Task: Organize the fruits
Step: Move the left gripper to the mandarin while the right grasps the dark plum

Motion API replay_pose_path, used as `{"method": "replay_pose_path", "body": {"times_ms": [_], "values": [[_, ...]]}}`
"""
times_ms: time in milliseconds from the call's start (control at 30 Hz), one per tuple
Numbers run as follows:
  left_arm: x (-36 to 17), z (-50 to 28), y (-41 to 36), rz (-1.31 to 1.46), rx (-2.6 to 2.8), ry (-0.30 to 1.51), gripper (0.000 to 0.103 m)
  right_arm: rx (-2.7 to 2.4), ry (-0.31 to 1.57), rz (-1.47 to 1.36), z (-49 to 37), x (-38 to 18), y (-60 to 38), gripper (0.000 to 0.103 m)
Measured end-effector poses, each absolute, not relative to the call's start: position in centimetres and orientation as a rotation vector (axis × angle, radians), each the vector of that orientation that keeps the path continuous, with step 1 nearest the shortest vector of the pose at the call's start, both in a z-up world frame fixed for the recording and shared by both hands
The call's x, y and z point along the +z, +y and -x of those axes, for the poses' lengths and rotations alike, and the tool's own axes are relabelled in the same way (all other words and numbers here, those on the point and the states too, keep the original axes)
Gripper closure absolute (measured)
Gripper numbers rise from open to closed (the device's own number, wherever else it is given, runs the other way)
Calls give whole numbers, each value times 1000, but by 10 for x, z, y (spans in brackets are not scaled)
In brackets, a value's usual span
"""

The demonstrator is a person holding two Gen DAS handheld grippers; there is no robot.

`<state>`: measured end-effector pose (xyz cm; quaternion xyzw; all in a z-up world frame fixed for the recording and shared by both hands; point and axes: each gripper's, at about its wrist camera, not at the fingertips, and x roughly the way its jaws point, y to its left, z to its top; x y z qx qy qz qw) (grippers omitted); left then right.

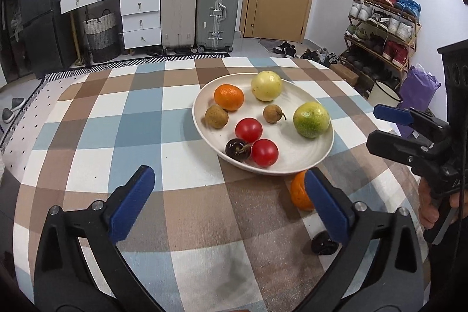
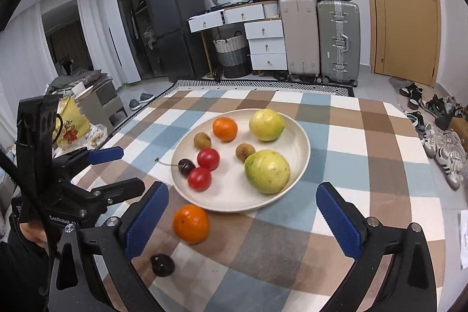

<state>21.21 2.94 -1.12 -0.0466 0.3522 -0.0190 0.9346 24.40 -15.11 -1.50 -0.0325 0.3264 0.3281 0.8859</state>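
Sorting fruit onto the plate [image 2: 304, 148].
Both our grippers gape empty; the orange [image 2: 191, 223] lies off the plate's near rim, beside the right gripper [image 2: 241, 221], nearer than the left gripper [image 1: 231, 203].

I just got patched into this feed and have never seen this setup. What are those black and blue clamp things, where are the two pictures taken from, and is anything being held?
There is no robot arm. A person holds a hand-operated clamp in each hand, and each has a fisheye camera looking along its two blue-padded fingers. One picture looks out from the left gripper, the other from the right gripper; each also shows the other at its edge. Both are open and hold nothing.

On the checked tablecloth stands a white plate with two tomatoes, an orange, two large yellow-green fruits, two small brown fruits and a dark cherry. Off the plate lie a second orange and a second dark cherry.
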Motion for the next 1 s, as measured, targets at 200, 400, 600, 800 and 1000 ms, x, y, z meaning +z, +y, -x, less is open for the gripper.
{"method": "replay_pose_path", "body": {"times_ms": [200, 400, 600, 800, 1000], "values": [[-17, -205, 22, 92, -67, 739, 1, 721, 700, 93, -231, -26, -146, 1], [-19, -201, 10, 24, -79, 753, 1, 747, 750, 130, -227, -39, -140, 1], [-21, -201, 12, 18, -78, 771, 1, 773, 813, 172, -226, -48, -134, 1], [-25, -205, 26, 61, -56, 789, 1, 838, 859, 215, -219, -59, -123, 1], [-30, -209, 29, 67, -59, 807, 1, 903, 880, 268, -207, -65, -111, 7]]}}
